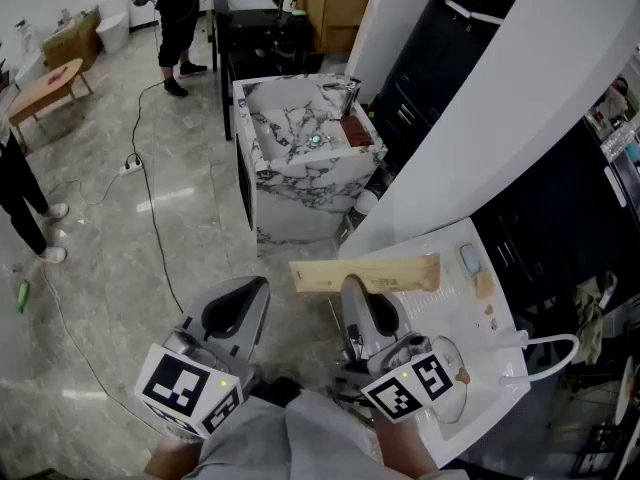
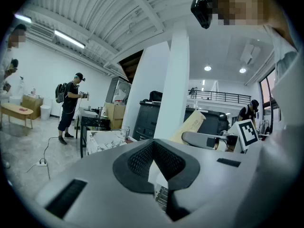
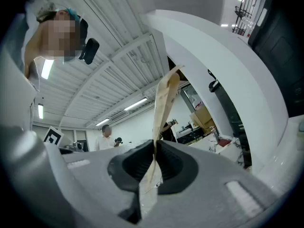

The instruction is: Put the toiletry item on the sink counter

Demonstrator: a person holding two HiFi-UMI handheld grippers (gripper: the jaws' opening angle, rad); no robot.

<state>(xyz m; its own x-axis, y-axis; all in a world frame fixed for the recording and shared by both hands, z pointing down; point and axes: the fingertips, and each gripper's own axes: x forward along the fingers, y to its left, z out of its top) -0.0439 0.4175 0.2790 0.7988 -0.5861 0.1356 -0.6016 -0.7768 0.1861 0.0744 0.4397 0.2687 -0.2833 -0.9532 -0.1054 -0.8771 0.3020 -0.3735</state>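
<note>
The toiletry item is a flat tan paper packet (image 1: 365, 274). It lies crosswise in the air just left of the white sink counter (image 1: 447, 249). My right gripper (image 1: 352, 288) is shut on its lower edge. In the right gripper view the packet (image 3: 164, 101) rises edge-on from between the dark pads (image 3: 137, 167) of the right gripper (image 3: 153, 164). My left gripper (image 1: 243, 298) hangs low at the left over the floor, apart from the packet. In the left gripper view its pads (image 2: 137, 161) meet with nothing between them.
On the counter lie a pale oval bar (image 1: 469, 259) and a tan block (image 1: 484, 285), beside a white faucet (image 1: 545, 350) and round basin (image 1: 452, 393). Farther off stand a marble sink unit (image 1: 300, 138), cardboard boxes (image 1: 335, 3), two people and a floor cable (image 1: 150, 208).
</note>
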